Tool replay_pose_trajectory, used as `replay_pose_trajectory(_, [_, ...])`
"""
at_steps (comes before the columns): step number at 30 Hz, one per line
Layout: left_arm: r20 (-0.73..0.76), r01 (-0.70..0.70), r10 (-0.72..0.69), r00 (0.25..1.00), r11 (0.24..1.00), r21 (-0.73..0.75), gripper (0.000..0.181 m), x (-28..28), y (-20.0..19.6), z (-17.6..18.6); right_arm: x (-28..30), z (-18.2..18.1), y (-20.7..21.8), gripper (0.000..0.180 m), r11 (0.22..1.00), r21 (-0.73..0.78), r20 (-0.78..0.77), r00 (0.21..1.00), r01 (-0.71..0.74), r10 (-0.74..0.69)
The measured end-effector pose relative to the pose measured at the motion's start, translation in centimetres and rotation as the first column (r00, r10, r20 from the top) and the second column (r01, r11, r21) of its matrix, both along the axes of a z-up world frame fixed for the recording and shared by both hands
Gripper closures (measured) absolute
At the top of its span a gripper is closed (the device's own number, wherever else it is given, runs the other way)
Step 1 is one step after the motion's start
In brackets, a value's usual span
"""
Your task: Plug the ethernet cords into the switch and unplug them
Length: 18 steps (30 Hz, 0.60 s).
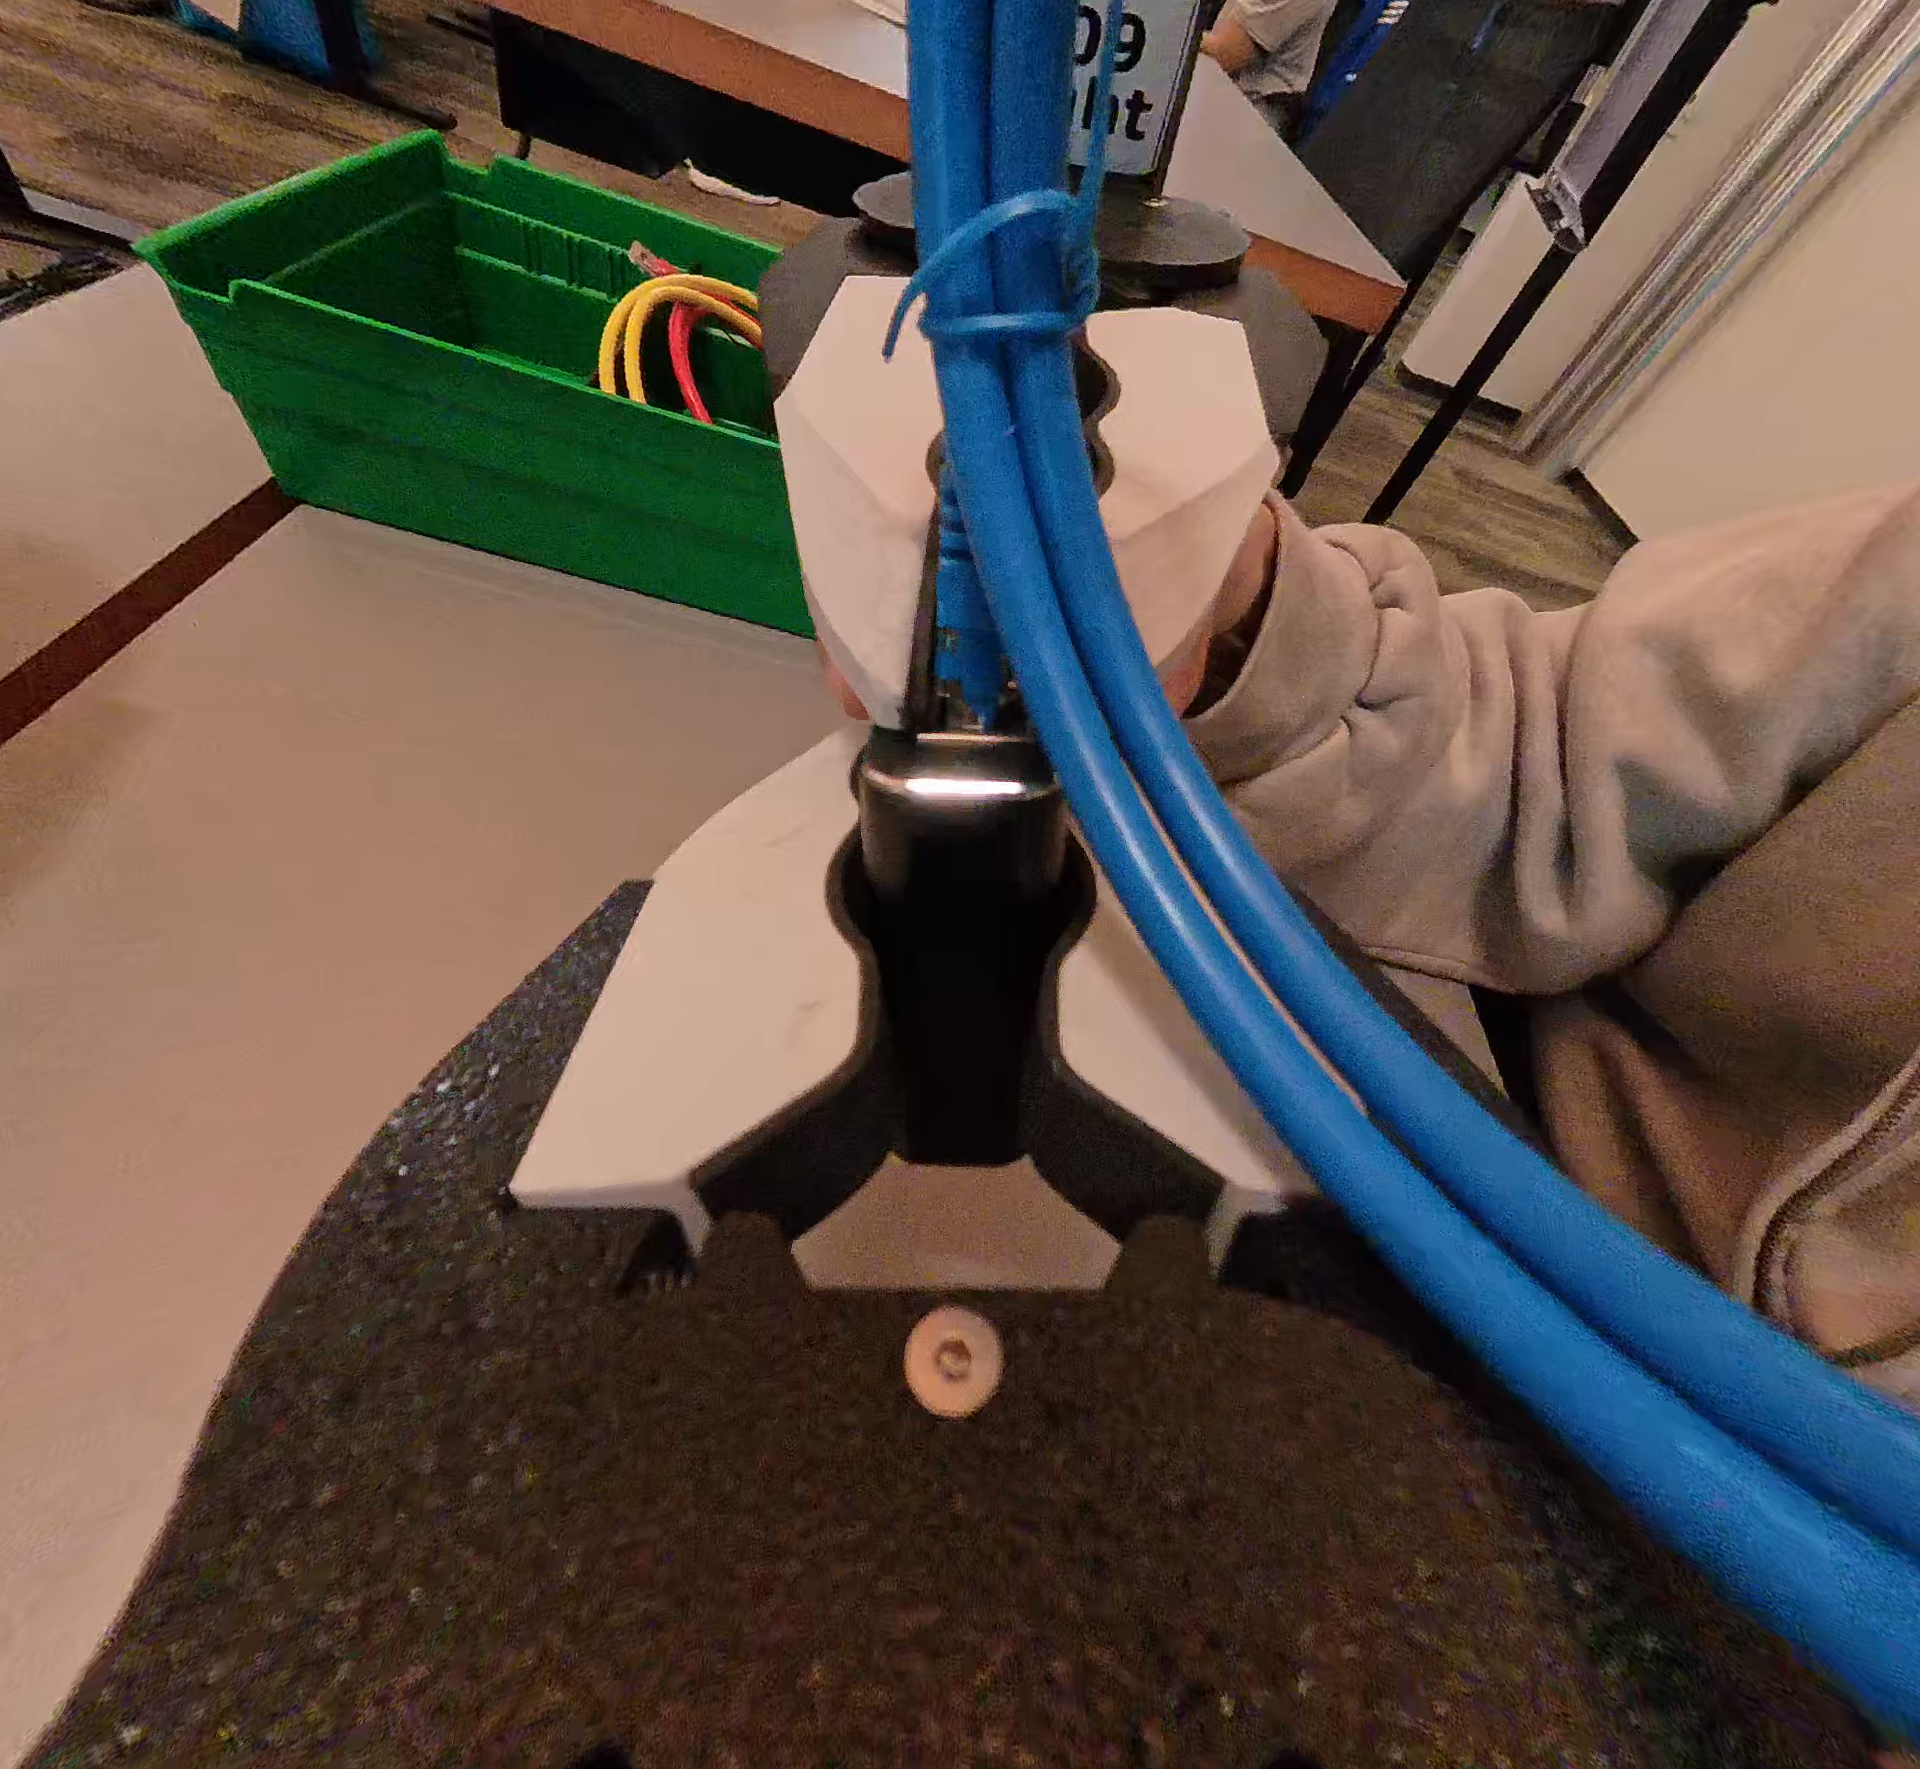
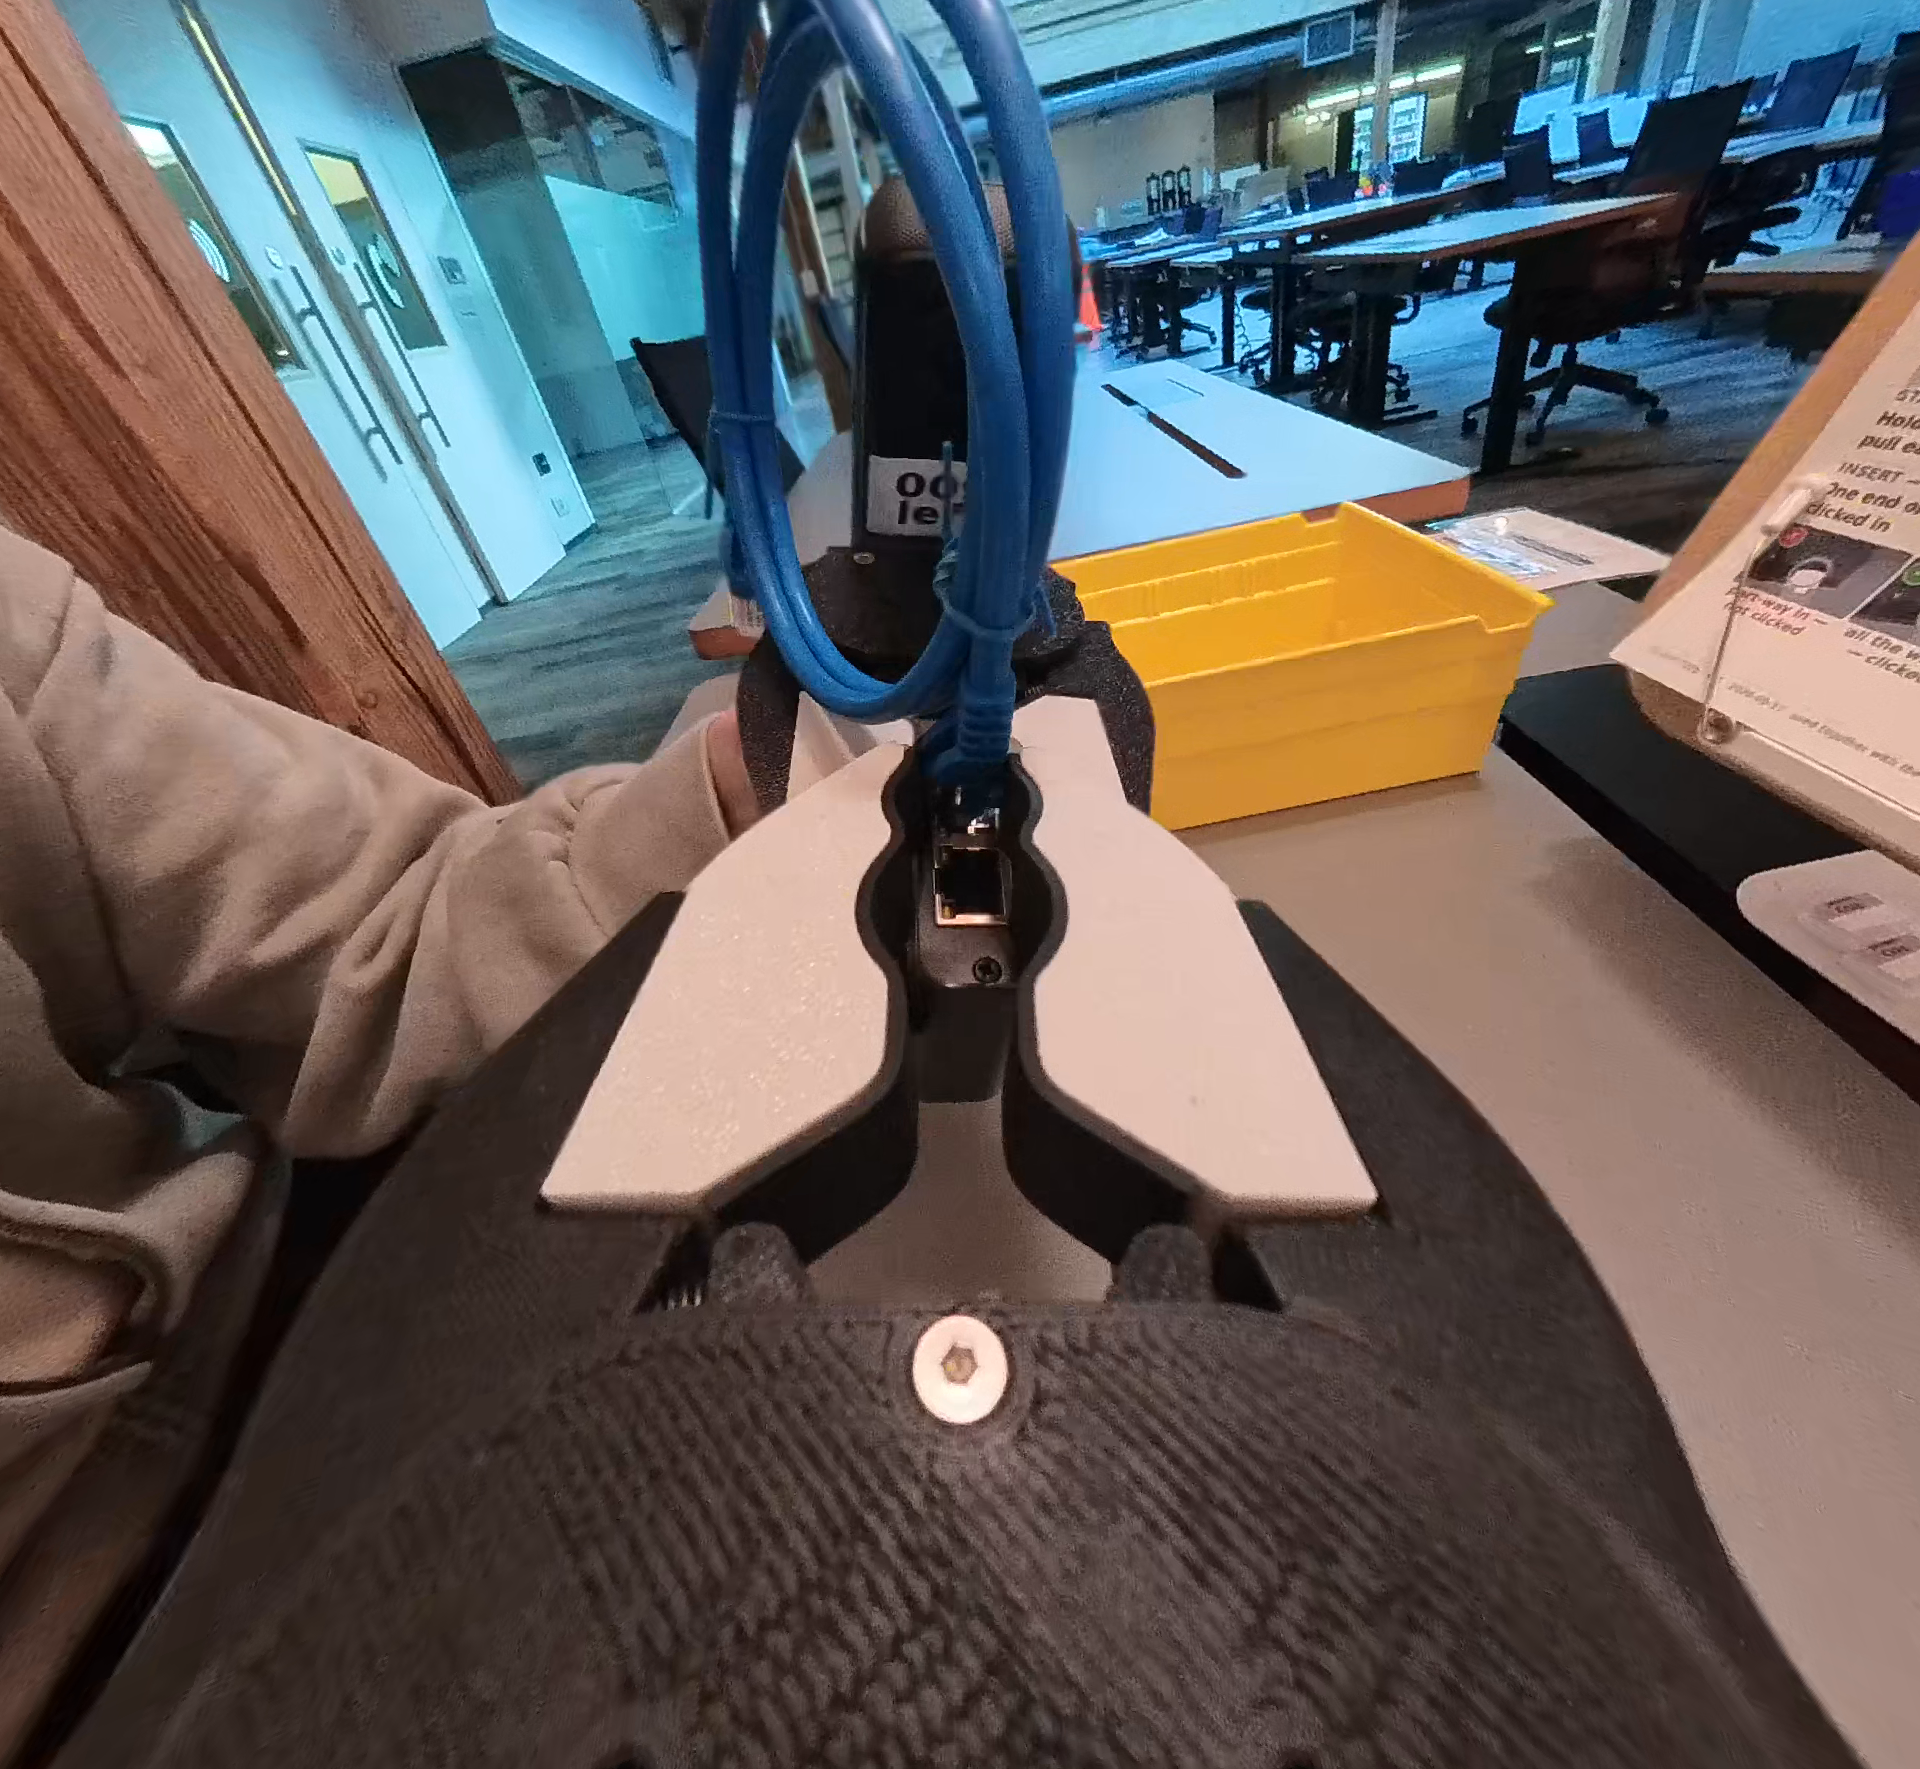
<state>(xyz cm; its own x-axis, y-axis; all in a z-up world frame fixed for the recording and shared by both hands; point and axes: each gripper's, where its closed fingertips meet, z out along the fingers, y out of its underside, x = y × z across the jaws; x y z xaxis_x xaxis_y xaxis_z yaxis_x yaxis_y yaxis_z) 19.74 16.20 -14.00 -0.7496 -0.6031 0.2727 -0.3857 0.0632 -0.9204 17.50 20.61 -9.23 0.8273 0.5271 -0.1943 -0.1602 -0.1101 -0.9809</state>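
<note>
The left gripper (image 1: 961,784) squeezes one end of the small black switch box (image 1: 961,940). The right gripper (image 2: 961,872) squeezes its other end. The coiled blue ethernet cord (image 2: 883,317) sticks up from the box, between both grippers.

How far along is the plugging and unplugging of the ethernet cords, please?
Nothing looks finished yet. In hand: the left hand-held gripper clamps the small black switch, while the right hand-held gripper pinches the plug of the coiled blue ethernet cord at one port; whether it has clicked is unclear. Left: the neighbouring port is empty, and yellow and red cords wait in the green plastic bin.
</note>
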Motion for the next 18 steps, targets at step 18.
replay_pose_trajectory(18, [0.120, 0.028, -0.040, 0.992, 0.994, 0.106, 0.155, -0.8, 0.5, -0.2, -1.4, -0.4, 0.3, 0.166, 0.999, -0.041, 0.090, 0.996, 0.006, -0.002])
